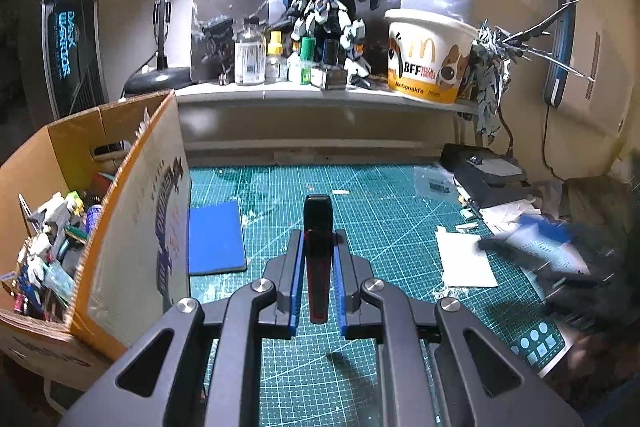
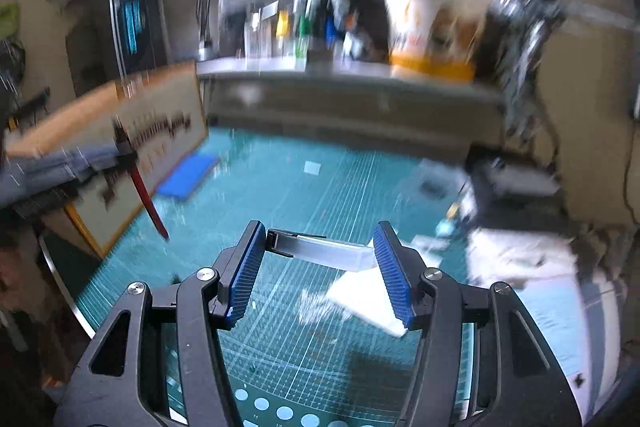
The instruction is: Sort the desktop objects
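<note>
A cutting mat (image 1: 380, 211) covers the table, with a cardboard box (image 1: 132, 211) full of small parts standing along its left edge and a flat pad (image 1: 216, 237) lying on the mat just beside that box. Sheets of paper (image 1: 464, 259) lie toward the mat's right side. Behind the mat a shelf (image 1: 320, 95) carries bottles (image 1: 250, 57), a model robot (image 1: 328, 15) and a paper bucket (image 1: 430, 55) to the right of it.

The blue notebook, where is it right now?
In the left wrist view the blue notebook lies flat on the green cutting mat, left of the left gripper and right beside the cardboard box.
</note>
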`<state>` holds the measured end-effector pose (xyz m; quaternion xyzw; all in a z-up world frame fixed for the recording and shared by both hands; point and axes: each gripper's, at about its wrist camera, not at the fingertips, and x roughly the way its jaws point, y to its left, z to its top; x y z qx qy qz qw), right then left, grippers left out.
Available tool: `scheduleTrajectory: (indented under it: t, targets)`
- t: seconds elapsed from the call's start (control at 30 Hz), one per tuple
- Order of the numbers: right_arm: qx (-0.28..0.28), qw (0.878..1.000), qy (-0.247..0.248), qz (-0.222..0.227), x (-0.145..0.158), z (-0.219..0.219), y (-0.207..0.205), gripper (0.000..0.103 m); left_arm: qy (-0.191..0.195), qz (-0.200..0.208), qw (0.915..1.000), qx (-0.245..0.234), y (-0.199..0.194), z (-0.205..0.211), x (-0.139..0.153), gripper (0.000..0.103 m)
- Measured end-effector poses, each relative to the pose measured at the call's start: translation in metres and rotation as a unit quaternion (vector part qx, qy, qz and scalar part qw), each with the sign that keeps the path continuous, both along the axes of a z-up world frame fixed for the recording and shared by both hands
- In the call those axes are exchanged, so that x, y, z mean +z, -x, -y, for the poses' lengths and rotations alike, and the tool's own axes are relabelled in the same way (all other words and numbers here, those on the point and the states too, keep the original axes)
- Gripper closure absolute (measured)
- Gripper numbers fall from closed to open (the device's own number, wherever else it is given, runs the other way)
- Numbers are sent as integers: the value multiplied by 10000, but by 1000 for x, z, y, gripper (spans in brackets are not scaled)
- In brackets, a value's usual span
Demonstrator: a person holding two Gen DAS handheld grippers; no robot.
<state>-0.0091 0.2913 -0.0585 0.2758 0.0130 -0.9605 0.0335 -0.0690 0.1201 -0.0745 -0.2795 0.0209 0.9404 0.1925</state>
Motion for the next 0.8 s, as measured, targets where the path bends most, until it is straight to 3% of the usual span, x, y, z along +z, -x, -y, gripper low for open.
scheduleTrajectory:
  t: [0.13, 0.3, 0.33, 0.4, 0.6, 0.67, 0.7, 0.8]
  targets:
    - [-187, 9986, 11, -494, 40, -11, -23, 50, -24, -208, 9998, -24, -5, 1, 10, 90]
    - [-385, 9967, 85, -707, 64, -23, -33, 50, -92, -444, 9989, -74, -12, 1, 26, 90]
    - [-418, 9964, 85, -735, 66, -25, -34, 58, -82, -492, 9987, -65, -14, 1, 28, 90]
    - [-391, 9968, 106, -683, 69, -27, -34, 80, -70, -576, 9983, -52, -16, 1, 32, 90]
    - [-456, 9989, -33, -107, 50, -32, -17, 79, -44, -544, 9985, -14, -14, 3, 32, 90]
    - [-479, 9988, -64, 95, 38, -36, -12, 76, -32, -514, 9987, -36, -14, 3, 30, 90]
    - [-463, 9987, -50, 192, 33, -38, -12, 69, -25, -500, 9987, -47, -14, 2, 28, 90]
    - [-317, 9977, -331, 505, 8, -37, -14, 34, -6, -455, 9989, -80, -14, 1, 25, 90]
